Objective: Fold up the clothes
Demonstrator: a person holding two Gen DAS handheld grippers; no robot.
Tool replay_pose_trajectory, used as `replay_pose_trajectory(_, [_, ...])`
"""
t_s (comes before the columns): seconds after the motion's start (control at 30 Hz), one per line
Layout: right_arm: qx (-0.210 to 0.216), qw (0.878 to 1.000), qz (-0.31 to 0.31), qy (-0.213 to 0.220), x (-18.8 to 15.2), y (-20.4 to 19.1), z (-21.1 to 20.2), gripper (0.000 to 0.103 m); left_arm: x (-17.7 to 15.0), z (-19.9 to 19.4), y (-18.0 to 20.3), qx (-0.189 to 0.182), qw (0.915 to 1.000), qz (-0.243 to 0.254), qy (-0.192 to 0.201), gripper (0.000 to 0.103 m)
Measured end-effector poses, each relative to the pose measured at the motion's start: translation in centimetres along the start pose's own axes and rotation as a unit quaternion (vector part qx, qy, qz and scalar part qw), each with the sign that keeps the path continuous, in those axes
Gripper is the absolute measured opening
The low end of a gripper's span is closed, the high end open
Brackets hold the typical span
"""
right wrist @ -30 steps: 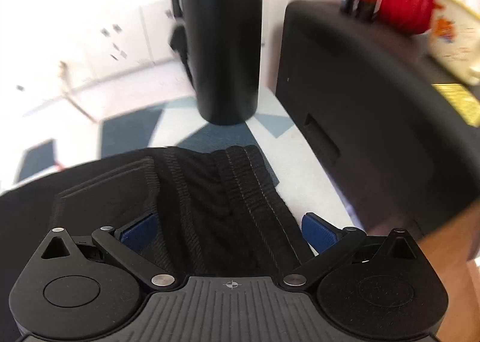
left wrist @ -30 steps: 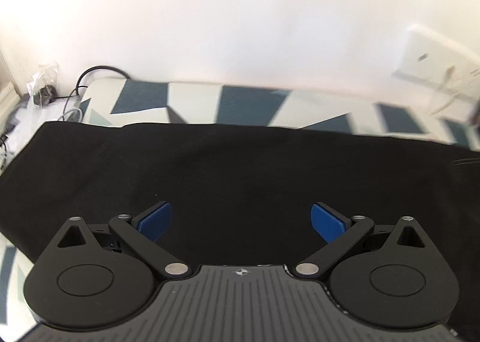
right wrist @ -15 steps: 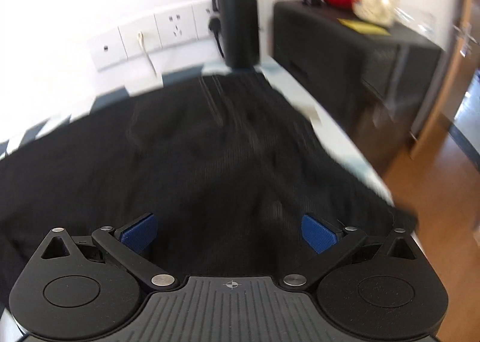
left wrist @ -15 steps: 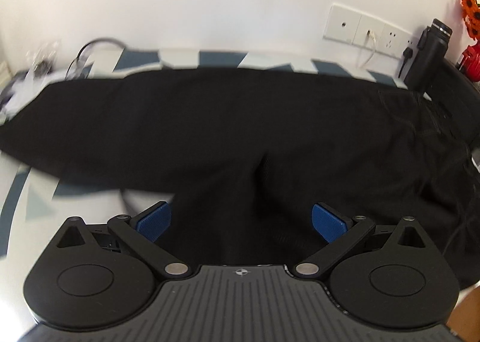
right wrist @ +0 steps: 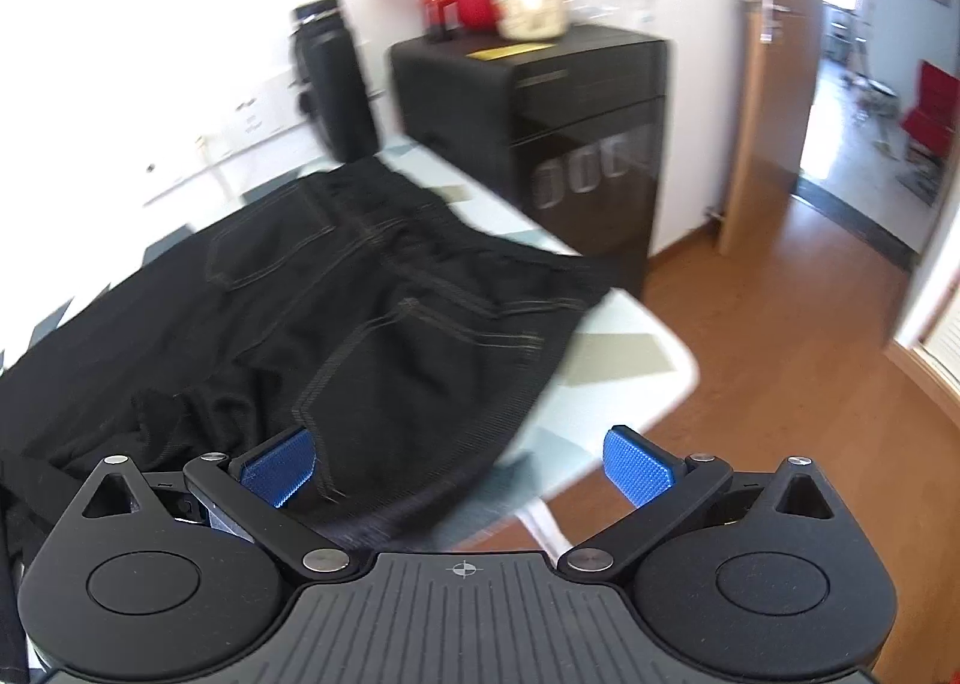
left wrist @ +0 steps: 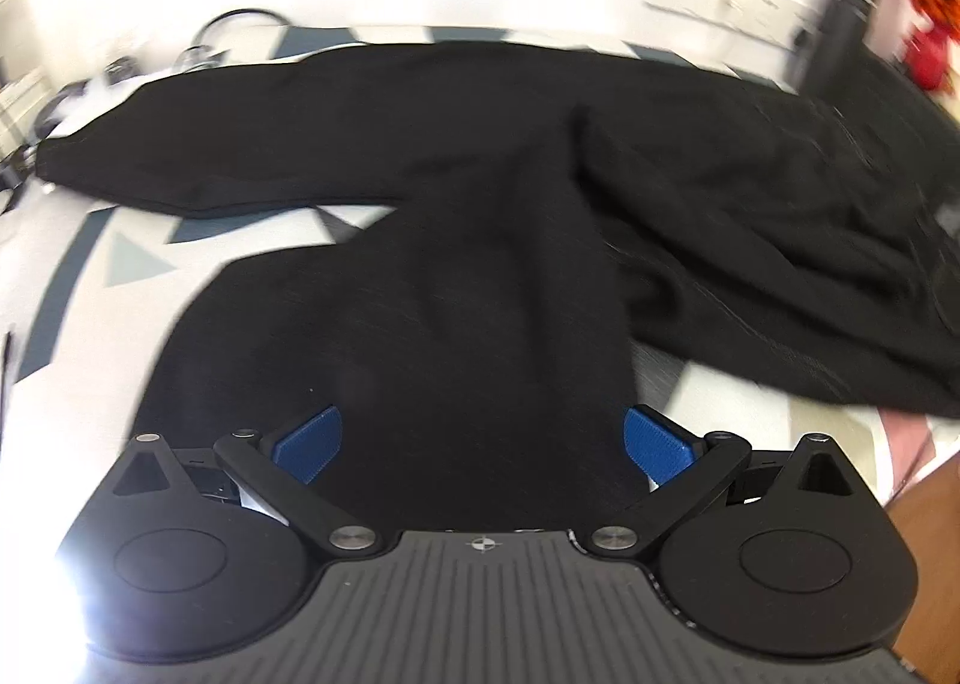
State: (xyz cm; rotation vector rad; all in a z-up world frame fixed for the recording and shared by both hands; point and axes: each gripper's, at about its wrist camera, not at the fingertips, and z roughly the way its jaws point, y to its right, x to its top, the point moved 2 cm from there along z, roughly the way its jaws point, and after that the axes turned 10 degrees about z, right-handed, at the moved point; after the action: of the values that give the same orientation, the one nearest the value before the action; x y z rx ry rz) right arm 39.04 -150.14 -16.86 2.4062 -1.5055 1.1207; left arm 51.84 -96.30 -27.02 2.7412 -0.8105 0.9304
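- Black trousers lie spread on the ironing board; board cover has a blue/grey triangle print.
- Long axis: runs L–R across the left wrist view. Far leg stretches out to the left end; near leg is angled back toward the left gripper; waist end bunched at the right.
- Right wrist view: waistband + back pockets face up, stitching visible; waist end sits near the board's rounded tip, w/ a black flask and black cabinet beyond.
- Left gripper: fingers spread wide, nothing held; near leg's cloth lies betw. the blue pads, below them. Contact w/ cloth: can't tell.
- Right gripper: also spread wide, nothing held; left pad over the trousers' edge, right pad over bare board/floor.
- Key relation: legs aren't stacked – they form a V. Left gripper is the nearer one to the stray near leg; right is nearer the waist.
- Judgement: next move prob. needs left to pinch the near leg's hem and carry it onto the far leg, right steadying the waist.
- Frames are motion-blurred, so fine edges unclear.
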Motion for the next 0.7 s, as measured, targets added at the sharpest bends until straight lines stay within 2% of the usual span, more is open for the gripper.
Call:
replay_pose_trajectory(0.1, [-0.011,1.0,0.02,0.008,-0.3,2.3,-1.8,0.102,-0.2,1.3,1.8,0.01,0.9997,0.022,-0.008,0.103])
replay_pose_trajectory(0.23, [-0.022,0.998,0.056,0.008,-1.1,5.0,-2.3,0.102,-1.0,2.1,3.3,0.025,0.9995,0.018,-0.008,0.103])
replay_pose_trajectory(0.43, [0.001,0.991,0.132,-0.004,-2.5,6.5,0.1,0.102,-1.4,2.2,3.9,0.033,0.9991,0.025,-0.005,0.103])
replay_pose_trajectory(0.6, [0.017,0.985,0.17,-0.034,-3.0,5.5,3.7,0.102,-1.1,2.4,3.6,0.045,0.9987,0.008,-0.021,0.103])
replay_pose_trajectory(0.7, [0.011,0.987,0.157,-0.036,-2.6,3.9,5.2,0.102,-0.8,2.4,3.5,0.047,0.9986,0.002,-0.025,0.103])
